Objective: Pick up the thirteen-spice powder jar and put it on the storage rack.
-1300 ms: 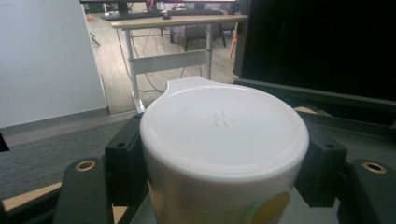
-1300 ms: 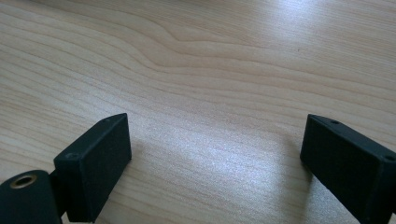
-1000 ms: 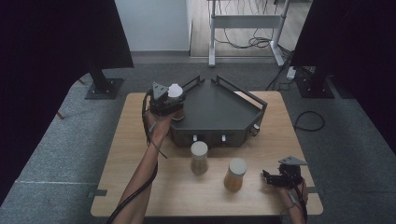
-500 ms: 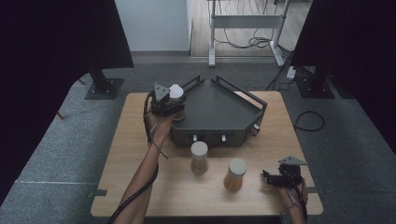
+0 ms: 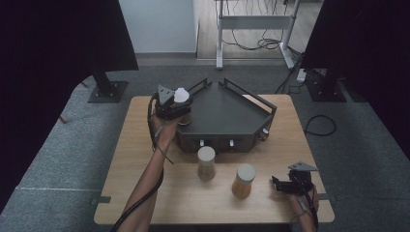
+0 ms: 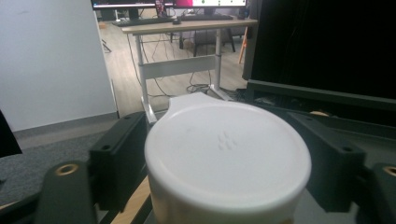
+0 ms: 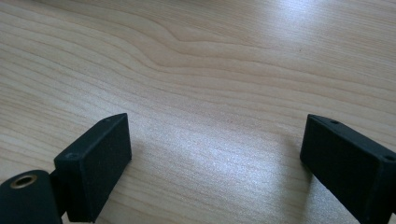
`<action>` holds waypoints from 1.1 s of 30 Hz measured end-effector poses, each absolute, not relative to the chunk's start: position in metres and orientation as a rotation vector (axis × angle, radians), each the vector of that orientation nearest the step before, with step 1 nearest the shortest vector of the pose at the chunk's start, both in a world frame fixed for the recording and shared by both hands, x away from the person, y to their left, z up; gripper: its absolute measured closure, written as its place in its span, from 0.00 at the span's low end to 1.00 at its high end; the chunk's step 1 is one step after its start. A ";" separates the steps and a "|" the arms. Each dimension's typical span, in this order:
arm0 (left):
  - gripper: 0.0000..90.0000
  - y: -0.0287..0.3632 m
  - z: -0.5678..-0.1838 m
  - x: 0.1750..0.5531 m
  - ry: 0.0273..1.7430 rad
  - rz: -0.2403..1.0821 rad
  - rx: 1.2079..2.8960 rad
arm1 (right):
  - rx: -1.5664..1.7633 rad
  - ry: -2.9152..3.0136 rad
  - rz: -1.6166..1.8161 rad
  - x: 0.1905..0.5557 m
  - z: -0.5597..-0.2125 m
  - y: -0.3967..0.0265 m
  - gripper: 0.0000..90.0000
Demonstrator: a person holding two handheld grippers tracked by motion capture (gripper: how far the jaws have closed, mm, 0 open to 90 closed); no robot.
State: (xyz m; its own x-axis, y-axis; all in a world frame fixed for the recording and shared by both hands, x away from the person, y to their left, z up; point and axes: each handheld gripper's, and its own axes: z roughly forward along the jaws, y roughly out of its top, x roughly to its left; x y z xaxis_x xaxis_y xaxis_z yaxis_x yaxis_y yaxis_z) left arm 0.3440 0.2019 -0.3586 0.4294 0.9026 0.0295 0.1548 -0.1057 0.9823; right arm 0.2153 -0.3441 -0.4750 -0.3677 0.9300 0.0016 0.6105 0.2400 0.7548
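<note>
A jar with a white lid stands at the left corner of the black tray. My left gripper is around it, a jaw on each side of the lid. Its jaws have just been opening, and they stand slightly off the jar with the jar still between them. My right gripper rests low over the wooden table at the front right, its jaws wide apart with nothing between them.
Two more white-lidded jars with brownish contents stand on the table in front of the tray, one in the middle and one to its right. Dark stands and cables lie on the floor beyond the table.
</note>
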 end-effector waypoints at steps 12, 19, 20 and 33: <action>0.06 0.205 -0.357 0.347 0.962 0.823 1.563 | 1.406 2.068 0.944 0.215 -0.475 -0.344 0.09; 0.05 0.204 -0.353 0.344 0.955 0.830 1.571 | 1.405 2.068 0.944 0.215 -0.475 -0.344 0.09; 0.04 0.204 -0.352 0.344 0.954 0.831 1.573 | 1.405 2.068 0.944 0.215 -0.475 -0.344 0.09; 0.04 0.207 -0.344 0.333 0.921 0.845 1.575 | 1.405 2.068 0.944 0.215 -0.475 -0.344 0.09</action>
State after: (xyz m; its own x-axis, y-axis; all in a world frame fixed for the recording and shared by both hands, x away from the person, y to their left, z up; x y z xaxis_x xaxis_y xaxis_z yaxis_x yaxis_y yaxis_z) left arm 0.3335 0.2069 -0.3440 0.4492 0.8917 0.0551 0.1309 -0.1267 0.9833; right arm 0.2155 -0.3442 -0.4751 -0.3691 0.9294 0.0014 0.6099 0.2411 0.7549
